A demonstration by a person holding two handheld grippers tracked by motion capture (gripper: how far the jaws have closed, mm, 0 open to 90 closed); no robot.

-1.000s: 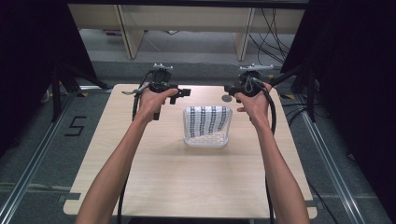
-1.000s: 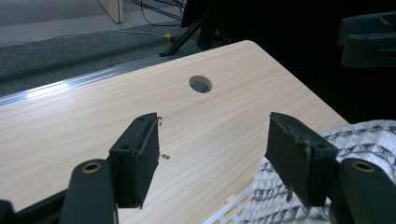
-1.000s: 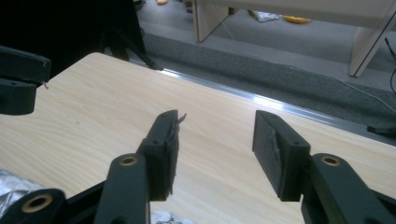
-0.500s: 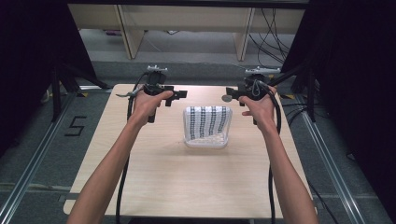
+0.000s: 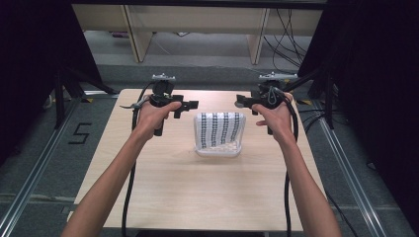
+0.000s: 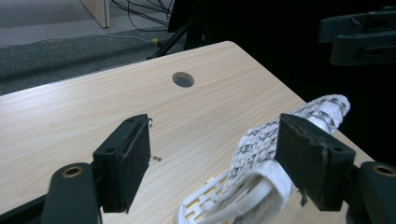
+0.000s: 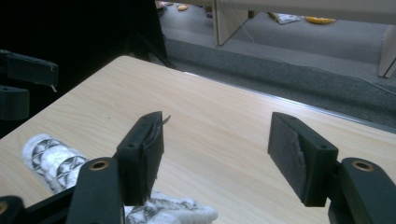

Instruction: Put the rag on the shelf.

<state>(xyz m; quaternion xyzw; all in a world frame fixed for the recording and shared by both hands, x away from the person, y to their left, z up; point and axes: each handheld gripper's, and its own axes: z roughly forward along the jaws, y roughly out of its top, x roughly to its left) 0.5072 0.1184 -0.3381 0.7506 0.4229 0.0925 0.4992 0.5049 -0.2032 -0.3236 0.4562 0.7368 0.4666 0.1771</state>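
A black-and-white patterned cloth (image 5: 220, 128) lies draped over a white slotted basket (image 5: 218, 149) at the middle of the table. My left gripper (image 5: 191, 104) hovers just left of the cloth's far end and points right, jaws apart with nothing between them. My right gripper (image 5: 240, 100) hovers just right of it and points left, also open. In the left gripper view, the cloth (image 6: 261, 140) and the basket rim (image 6: 204, 198) sit below my left gripper (image 6: 215, 163). The right gripper view has the cloth (image 7: 52, 158) low and left of my right gripper (image 7: 222, 156).
The light wooden table (image 5: 197, 197) has a round hole (image 6: 183, 79) near its far edge. Black stands and cables (image 5: 326, 84) flank the table, and wooden furniture legs (image 5: 136, 34) stand on the grey floor beyond. The opposite gripper (image 6: 359, 37) shows at the upper right.
Both hands have drifted slightly toward the person, the right one also a little outward. The cloth and basket have not moved. Both grippers stay open.
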